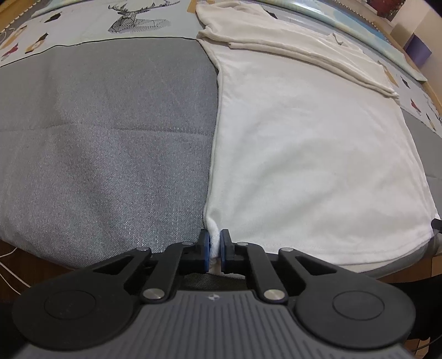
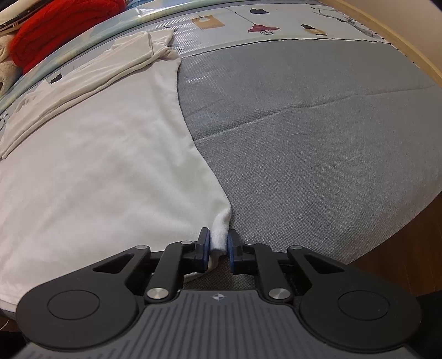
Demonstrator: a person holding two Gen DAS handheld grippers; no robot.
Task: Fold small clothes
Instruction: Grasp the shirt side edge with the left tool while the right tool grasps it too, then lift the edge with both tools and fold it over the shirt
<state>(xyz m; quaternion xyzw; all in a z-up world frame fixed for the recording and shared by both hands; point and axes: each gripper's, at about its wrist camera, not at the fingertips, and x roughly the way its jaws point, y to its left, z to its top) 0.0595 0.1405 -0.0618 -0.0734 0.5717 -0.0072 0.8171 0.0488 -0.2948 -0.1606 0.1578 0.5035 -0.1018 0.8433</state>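
Note:
A white T-shirt (image 1: pixel 304 154) lies flat on a grey mat, its sleeves folded inward across the far end. In the left wrist view my left gripper (image 1: pixel 215 243) is shut on the shirt's near left hem corner, white cloth bunched between the blue pads. In the right wrist view the same white T-shirt (image 2: pixel 96 171) spreads to the left, and my right gripper (image 2: pixel 218 243) is shut on its near right hem corner. Both grippers point steeply down at the mat's near edge.
The grey mat (image 1: pixel 110 143) covers a bed with a printed sheet (image 1: pixel 124 19) at the far end. Red fabric (image 2: pixel 55 24) is piled at the far left in the right wrist view. A wooden edge (image 2: pixel 400 36) runs along the right.

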